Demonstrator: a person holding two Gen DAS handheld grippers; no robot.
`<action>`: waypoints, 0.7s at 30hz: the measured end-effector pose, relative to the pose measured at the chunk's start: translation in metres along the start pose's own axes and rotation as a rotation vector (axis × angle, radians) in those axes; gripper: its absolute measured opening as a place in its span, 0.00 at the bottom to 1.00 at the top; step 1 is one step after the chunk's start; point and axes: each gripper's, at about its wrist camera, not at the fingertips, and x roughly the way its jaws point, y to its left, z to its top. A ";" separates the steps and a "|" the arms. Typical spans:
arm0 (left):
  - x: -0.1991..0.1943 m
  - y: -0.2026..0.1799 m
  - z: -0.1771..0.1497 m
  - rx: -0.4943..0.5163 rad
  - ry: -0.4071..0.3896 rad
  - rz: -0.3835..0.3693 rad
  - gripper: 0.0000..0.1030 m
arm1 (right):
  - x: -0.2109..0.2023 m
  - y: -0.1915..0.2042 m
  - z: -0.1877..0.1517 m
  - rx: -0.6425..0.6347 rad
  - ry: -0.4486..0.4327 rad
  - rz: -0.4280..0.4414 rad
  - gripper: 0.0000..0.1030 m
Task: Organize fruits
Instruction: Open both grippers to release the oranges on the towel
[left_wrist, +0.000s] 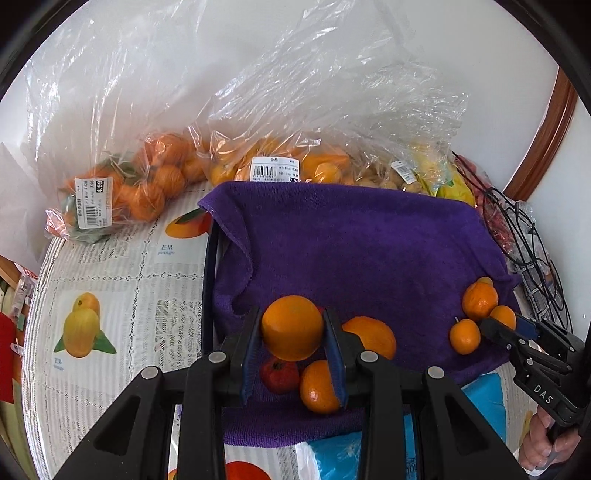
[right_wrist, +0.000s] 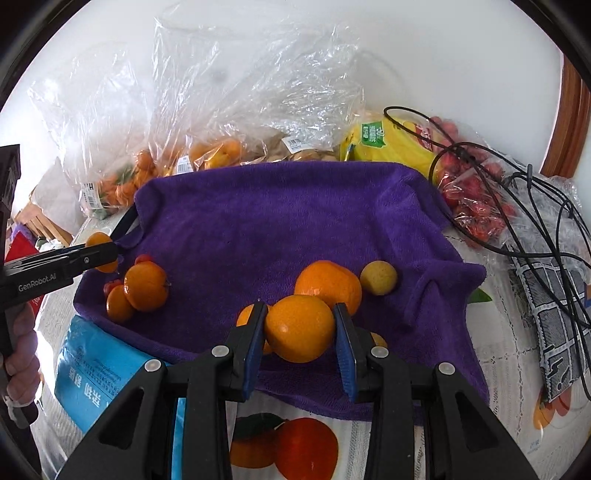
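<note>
A purple towel (left_wrist: 351, 236) (right_wrist: 280, 221) covers a tray on the table. My left gripper (left_wrist: 293, 334) is shut on an orange (left_wrist: 292, 328) above the towel's near left part, over two more oranges (left_wrist: 371, 336) and a small red fruit (left_wrist: 279, 375). My right gripper (right_wrist: 300, 328) is shut on another orange (right_wrist: 300, 328) above the towel's near edge, in front of a larger orange (right_wrist: 328, 284) and a yellow fruit (right_wrist: 378, 277). The left gripper with its orange also shows in the right wrist view (right_wrist: 99, 253).
Clear bags of oranges (left_wrist: 125, 192) and other fruit (left_wrist: 280, 162) lie behind the towel. A yellow pack (right_wrist: 384, 142), a bag of red fruit (right_wrist: 476, 210) and black cables (right_wrist: 535, 206) are at the right. A blue packet (right_wrist: 96, 376) lies in front.
</note>
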 end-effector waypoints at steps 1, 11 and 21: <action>0.002 0.000 -0.001 0.001 0.002 0.000 0.30 | 0.000 0.000 0.000 -0.003 0.001 -0.004 0.35; 0.007 -0.004 -0.006 0.007 0.033 -0.023 0.32 | -0.013 0.001 0.000 0.007 -0.016 -0.001 0.37; -0.044 -0.011 -0.018 0.010 -0.018 -0.013 0.50 | -0.065 0.014 -0.008 0.025 -0.069 -0.026 0.39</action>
